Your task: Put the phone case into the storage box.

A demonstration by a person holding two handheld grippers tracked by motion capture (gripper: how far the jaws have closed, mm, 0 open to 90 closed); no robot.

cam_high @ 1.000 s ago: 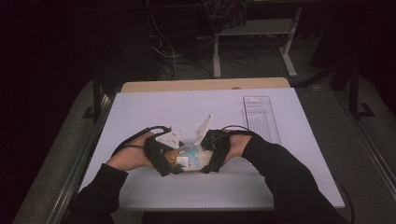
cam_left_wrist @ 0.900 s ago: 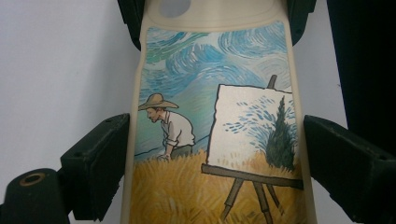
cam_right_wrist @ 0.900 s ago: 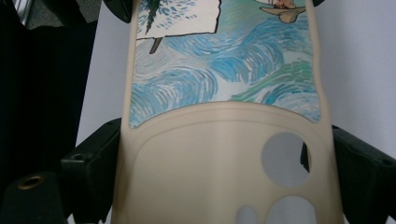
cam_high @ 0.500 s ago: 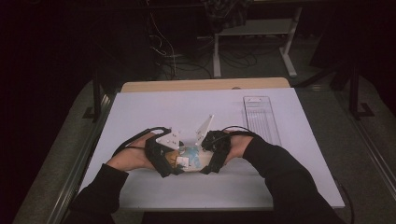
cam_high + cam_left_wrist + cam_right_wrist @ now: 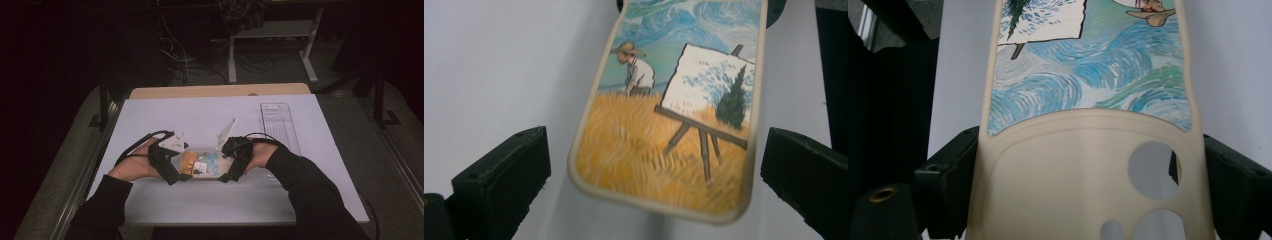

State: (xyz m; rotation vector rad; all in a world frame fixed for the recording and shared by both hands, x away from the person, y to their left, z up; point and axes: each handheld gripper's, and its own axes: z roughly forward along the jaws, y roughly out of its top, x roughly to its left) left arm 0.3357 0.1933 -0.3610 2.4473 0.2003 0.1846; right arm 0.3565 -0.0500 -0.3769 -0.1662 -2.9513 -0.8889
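Observation:
A cream-rimmed phone case (image 5: 202, 165) printed with a painter, an easel and a wheat field lies lengthwise between my two grippers on the white sheet. My left gripper (image 5: 184, 174) is open: in the left gripper view its jaws stand on either side of the wheat-field end of the case (image 5: 664, 140) with a gap on each side, and they have just been opening. My right gripper (image 5: 225, 175) is shut on the other end, where the camera cut-outs are; its jaws press both long edges of the case (image 5: 1073, 165).
The white sheet (image 5: 200, 120) covers most of the table, with a wooden strip (image 5: 220, 91) along the far edge. A clear, long rectangular tray (image 5: 280, 125) lies at the right rear. Cables and a stand's legs occupy the dark floor beyond.

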